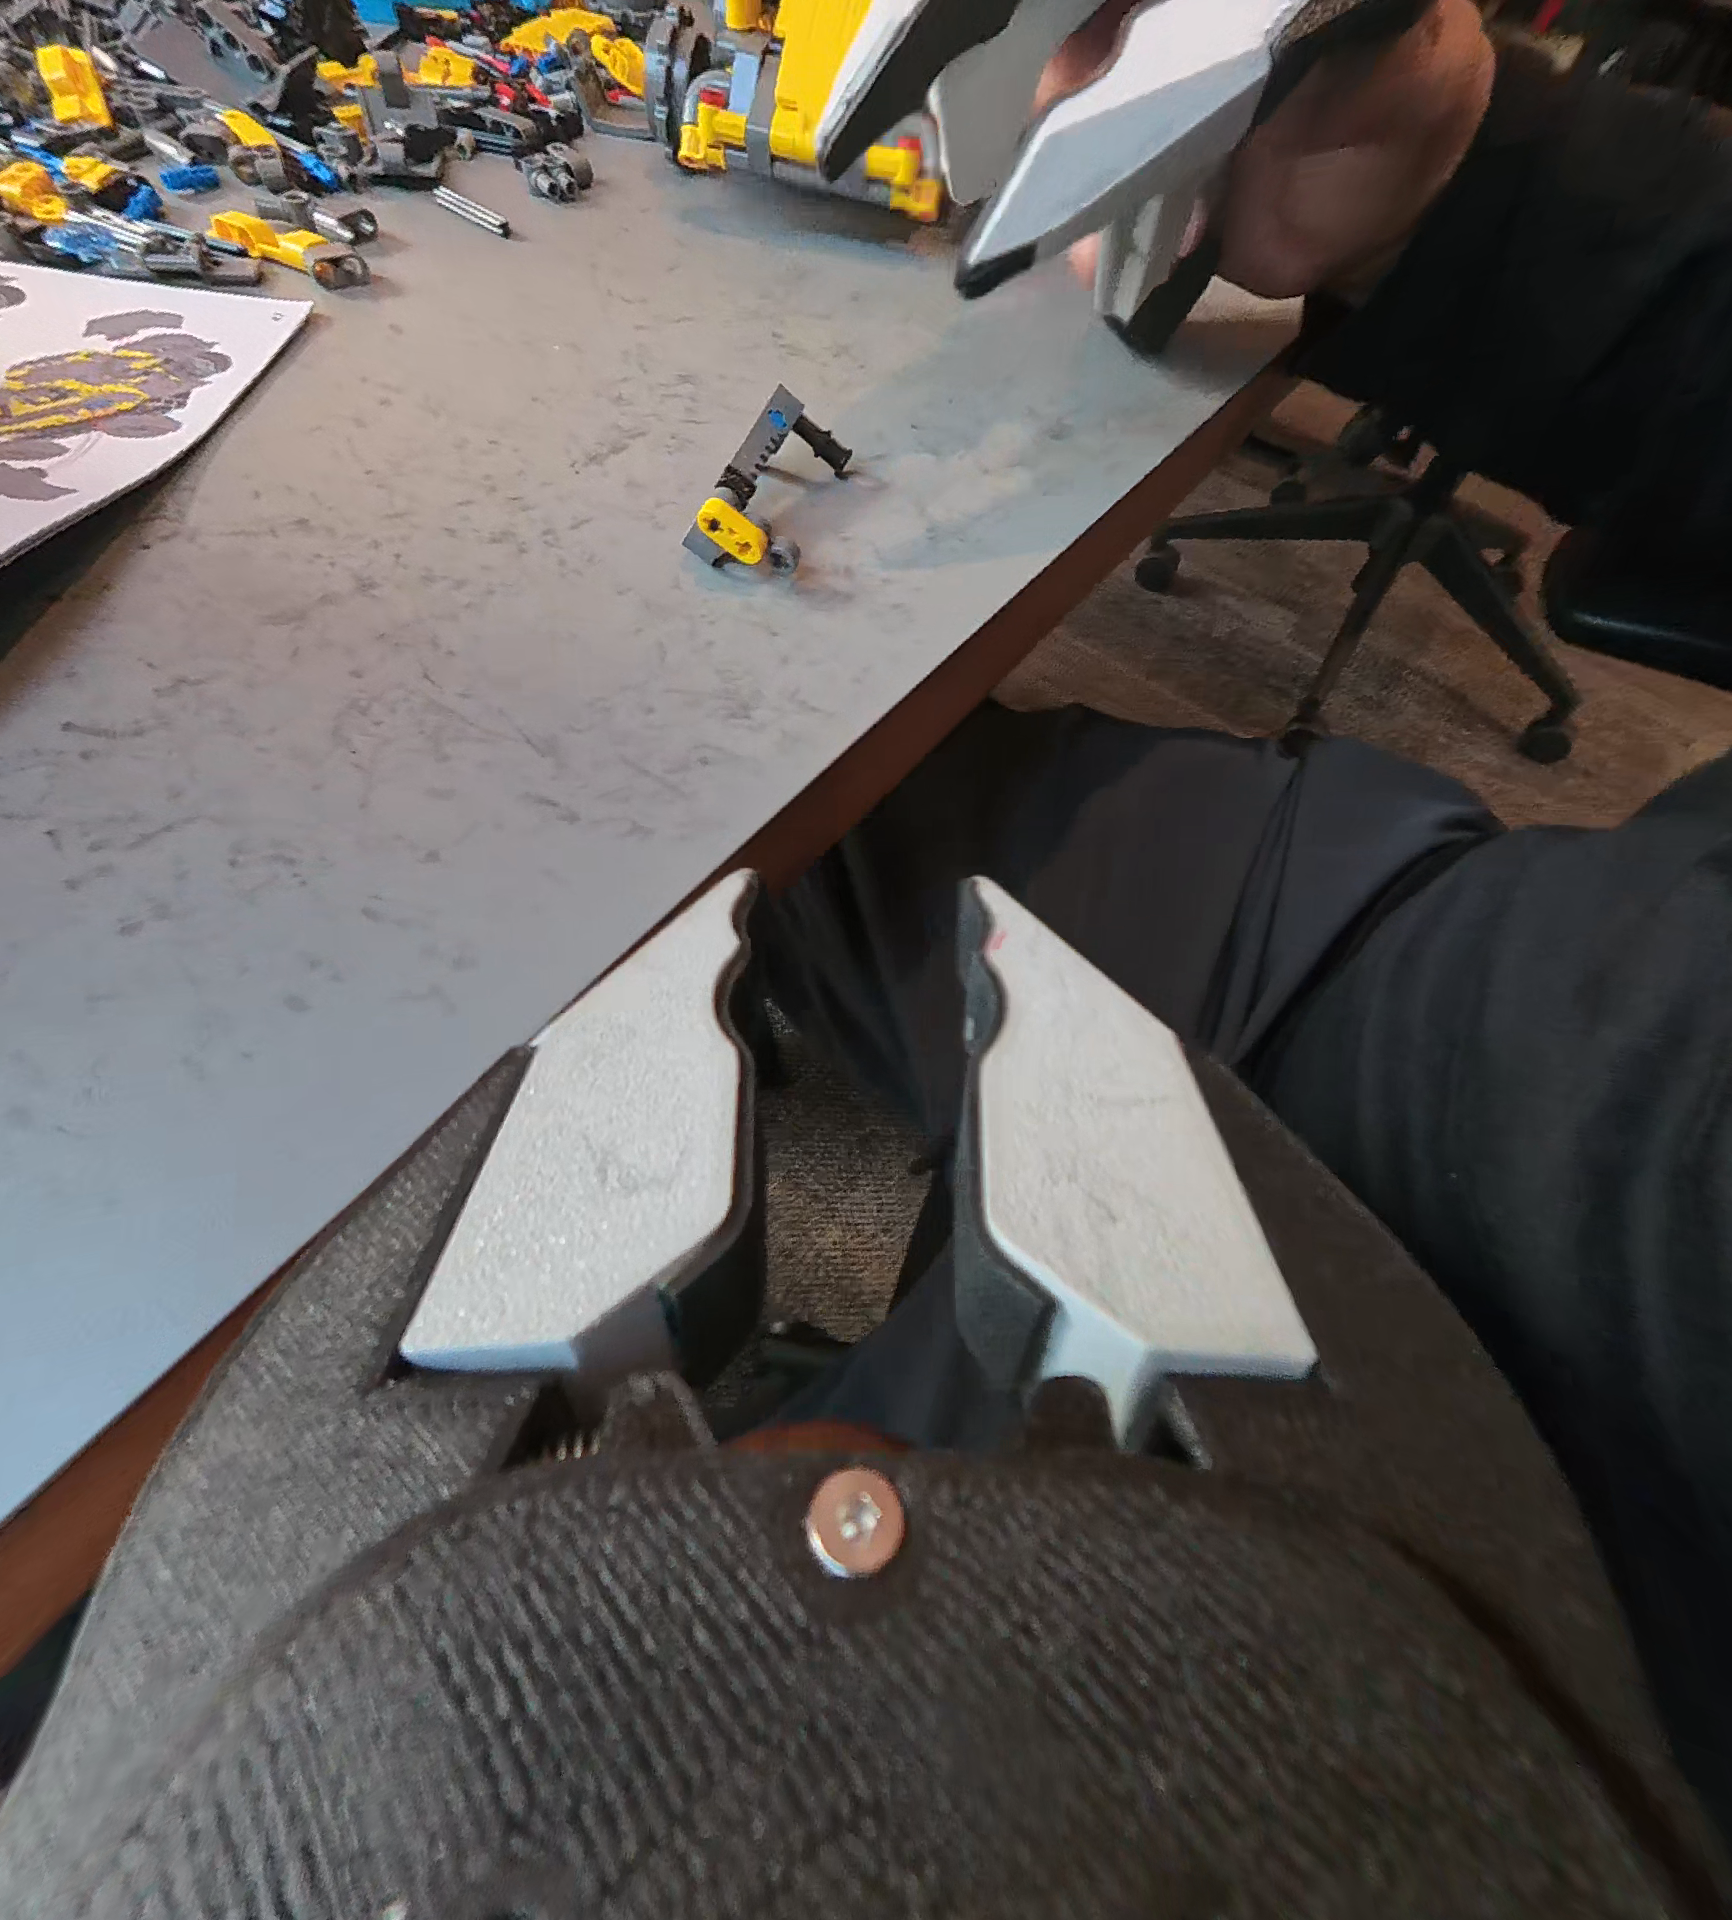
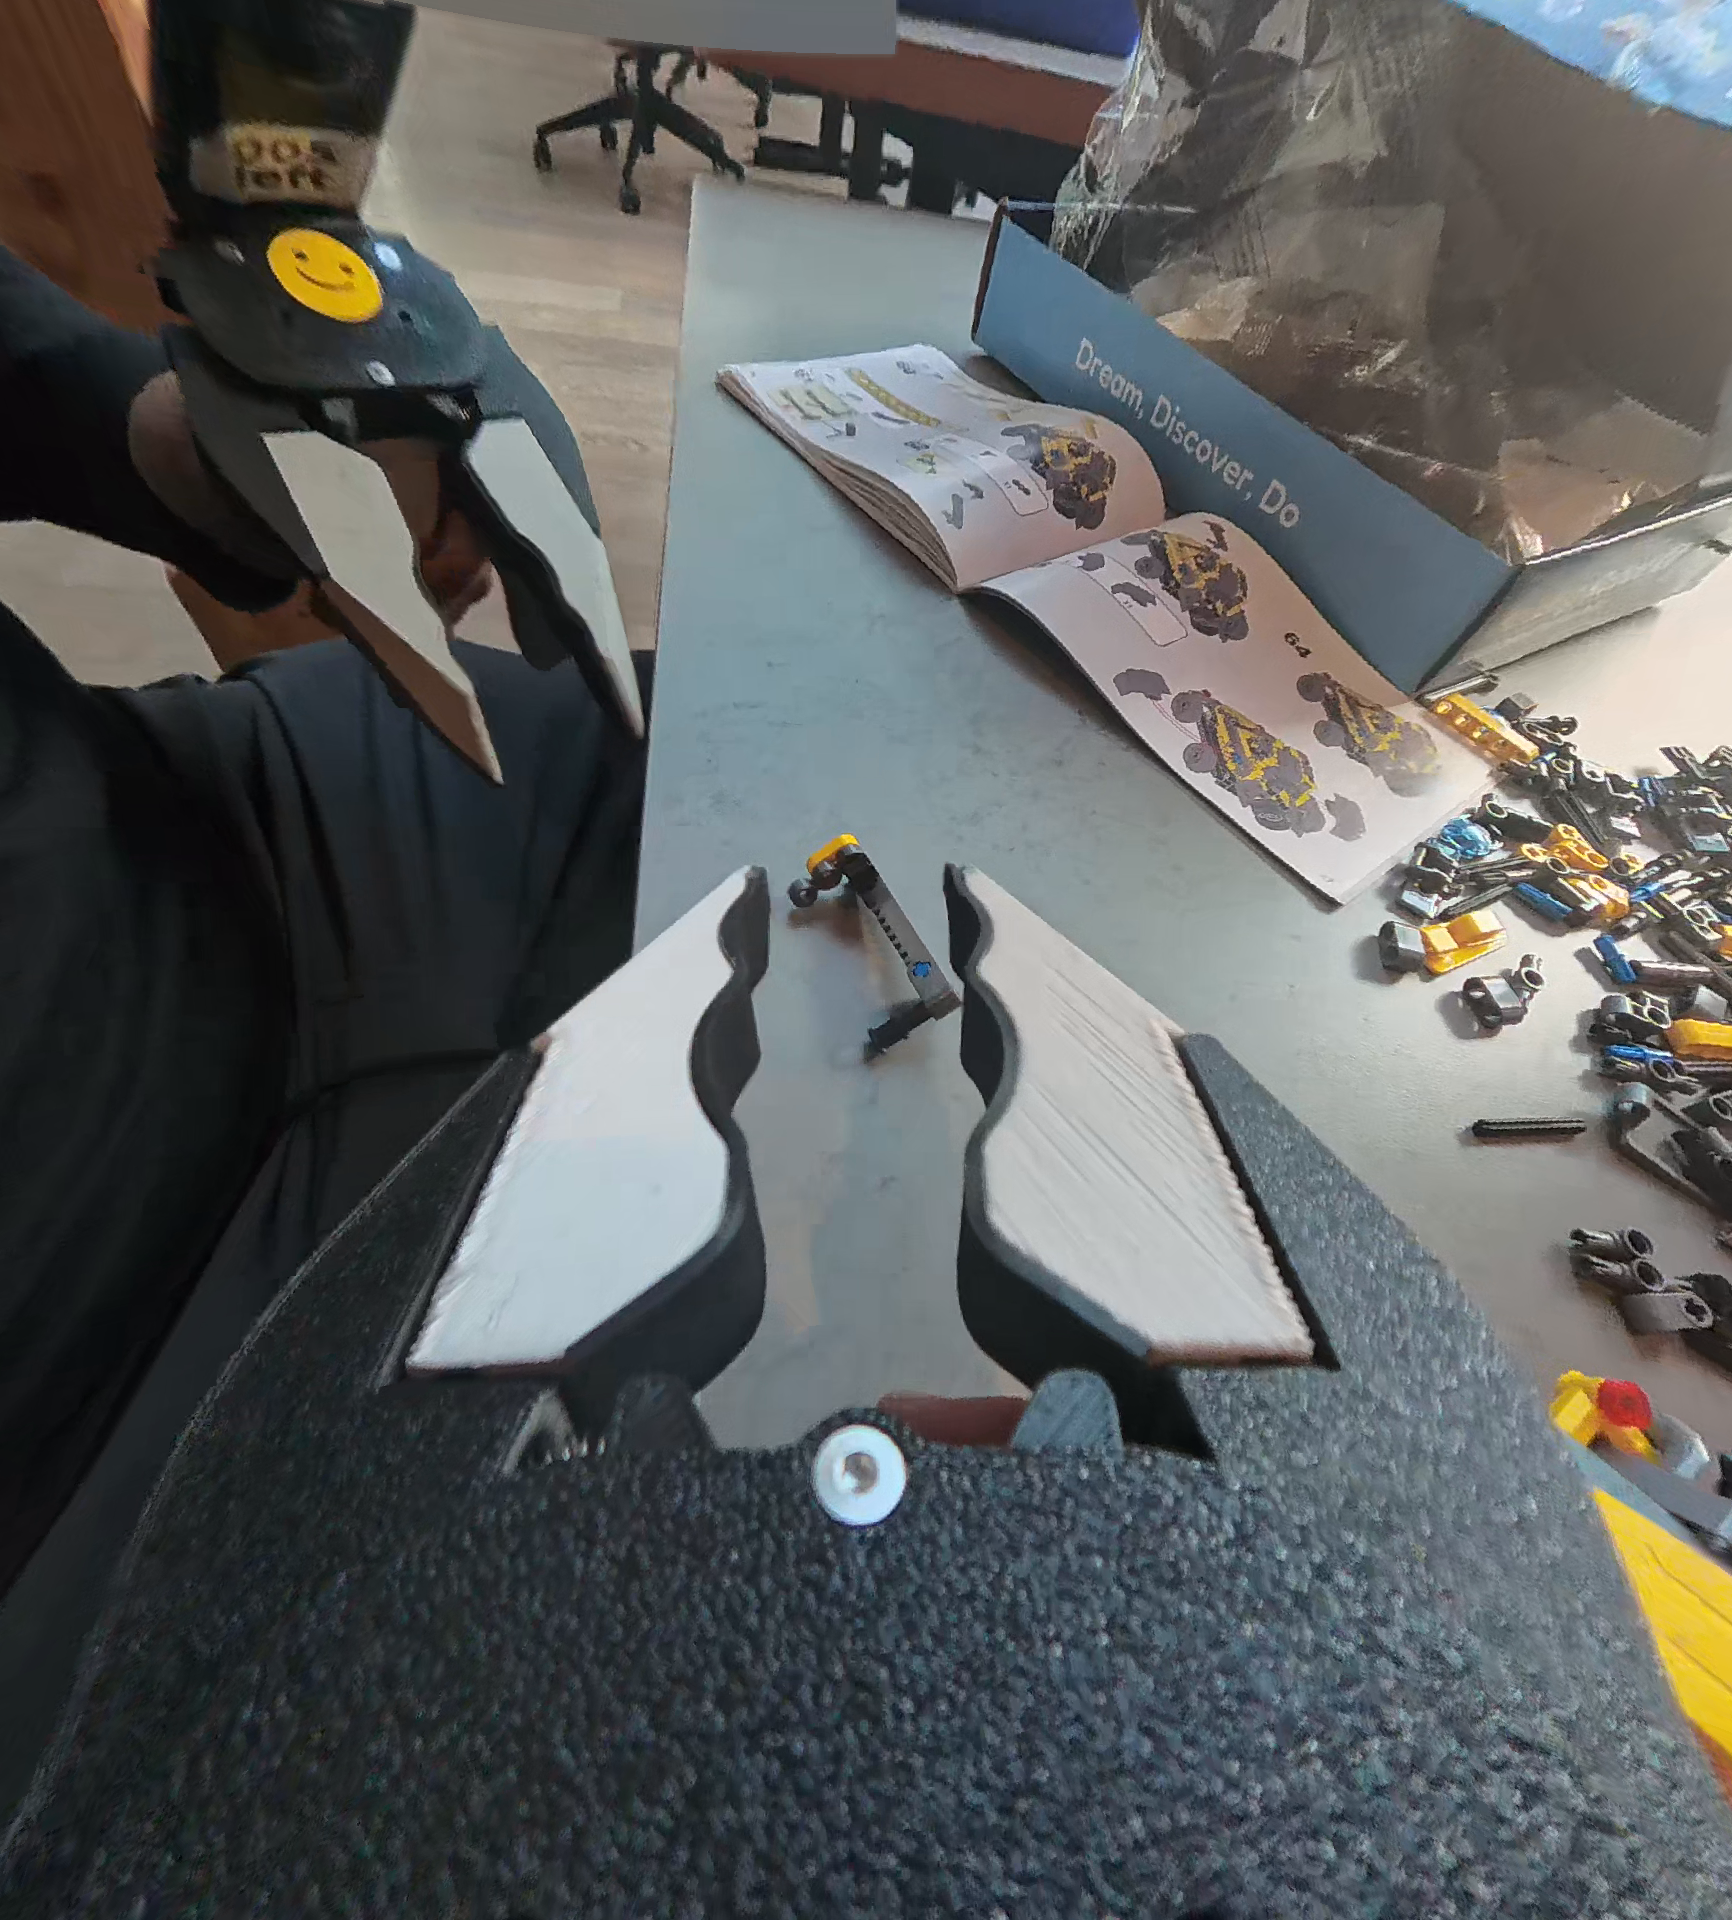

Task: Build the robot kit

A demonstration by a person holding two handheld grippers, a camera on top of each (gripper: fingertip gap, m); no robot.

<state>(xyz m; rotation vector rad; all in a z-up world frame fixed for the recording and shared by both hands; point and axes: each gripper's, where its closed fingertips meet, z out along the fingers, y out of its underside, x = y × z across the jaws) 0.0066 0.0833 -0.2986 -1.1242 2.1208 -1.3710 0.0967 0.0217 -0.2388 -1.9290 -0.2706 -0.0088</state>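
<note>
Grey tabletop: the grey table bears everything here; its brown front edge runs along the person's dark-clothed lap.
Small assembly: a small brick assembly of a dark toothed bar, a yellow piece at one end and a black pin at the other lies alone on the table near that front edge.
Right gripper: the right gripper hangs above the table with its jaws spread wide and nothing between them; in the right wrist view the assembly shows in the gap between the two fingers, untouched.
Left gripper: the left gripper is held off the table over the lap, jaws apart and empty, well apart from the assembly.
Booklet: an open instruction booklet with pictures of a yellow and black vehicle lies beyond the assembly.
Box: a blue cardboard box with white lettering on its flap stands just behind the booklet, crumpled plastic bags inside.
Loose parts: a spread of yellow, black, blue and grey parts covers the table to the right.
Labels: the left gripper carries a round yellow smiley sticker and a small lettered tag above it.
</note>
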